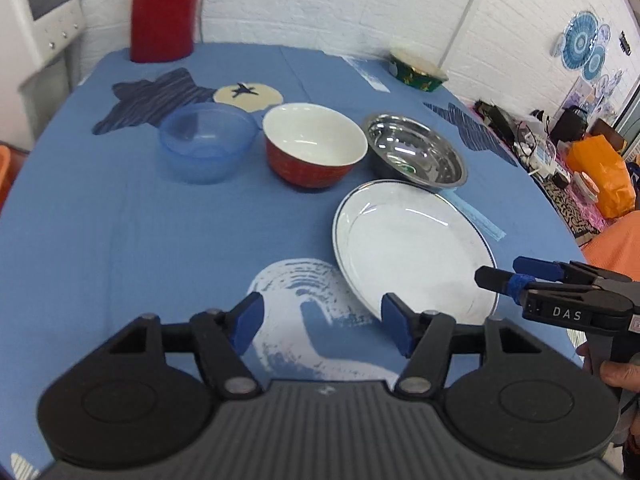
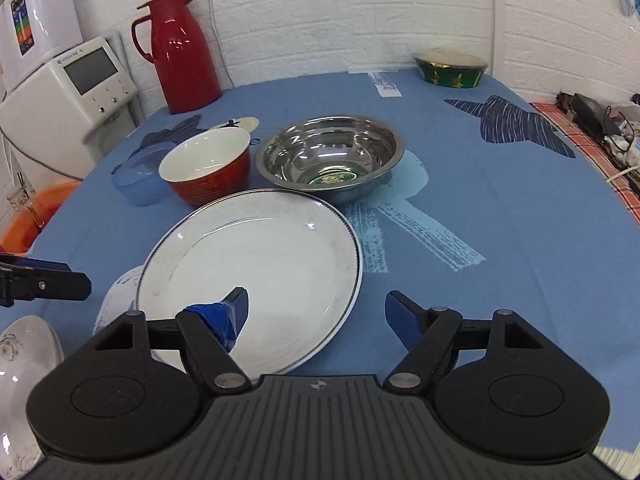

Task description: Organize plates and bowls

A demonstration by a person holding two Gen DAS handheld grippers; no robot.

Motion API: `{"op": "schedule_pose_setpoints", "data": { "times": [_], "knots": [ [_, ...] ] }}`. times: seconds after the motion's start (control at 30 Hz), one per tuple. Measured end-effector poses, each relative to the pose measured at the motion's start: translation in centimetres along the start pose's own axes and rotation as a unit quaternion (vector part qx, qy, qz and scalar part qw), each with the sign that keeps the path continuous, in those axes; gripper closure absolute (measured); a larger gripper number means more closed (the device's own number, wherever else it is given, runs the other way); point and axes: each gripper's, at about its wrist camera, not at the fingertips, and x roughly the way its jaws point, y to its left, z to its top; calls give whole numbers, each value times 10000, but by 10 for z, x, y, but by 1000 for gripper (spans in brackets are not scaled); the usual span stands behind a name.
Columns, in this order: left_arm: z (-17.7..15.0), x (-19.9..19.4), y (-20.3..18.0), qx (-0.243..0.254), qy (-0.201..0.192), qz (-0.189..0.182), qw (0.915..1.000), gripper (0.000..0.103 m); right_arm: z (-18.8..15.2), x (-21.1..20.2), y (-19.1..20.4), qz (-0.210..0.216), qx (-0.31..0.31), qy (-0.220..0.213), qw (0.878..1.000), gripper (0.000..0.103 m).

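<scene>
We judge the sorting barely begun: on the blue worktop [image 2: 500, 208] the white plate [image 2: 256, 276] lies flat nearest us, with the steel bowl [image 2: 332, 156], red bowl [image 2: 208, 168] and blue plastic bowl [image 2: 140, 180] standing separately in a row behind it, nothing stacked. Our left claw [image 1: 322, 326] gapes wide and empty beside the plate; our right claw [image 2: 316, 316] gapes wide over its near rim, gripping nothing. A patterned plate [image 2: 24, 368] at the lower left edge is cut off

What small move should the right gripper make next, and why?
Probably ease the right gripper forward and down so its open jaws straddle the white plate's near rim. It hovers over that edge, holding nothing, while the three bowls sit beyond.
</scene>
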Motion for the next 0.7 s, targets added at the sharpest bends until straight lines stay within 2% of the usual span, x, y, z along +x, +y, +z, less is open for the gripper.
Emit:
{"op": "schedule_pose_setpoints", "data": {
  "times": [0.13,0.23,0.4,0.47,0.53,0.6,0.7],
  "knots": [
    [24,51,-4,-94,505,-169,9985,39,12,29,-3,-20,-267,315,9991,41],
    [32,77,-6,-132,709,-89,9974,39,15,42,-2,5,-425,448,9981,41],
    [37,87,-14,11,650,-158,9978,39,16,48,-1,110,-502,383,9979,39],
    [36,87,-16,71,589,-114,9982,40,14,48,2,322,-668,323,9967,42],
    [34,86,-18,178,557,1,9983,56,10,46,7,402,-848,202,9954,43],
    [31,85,-24,417,509,239,9975,85,6,43,7,443,-825,111,9955,45],
    [29,83,-25,357,510,290,9976,86,3,40,9,382,-726,87,9966,46]
  ]
}}
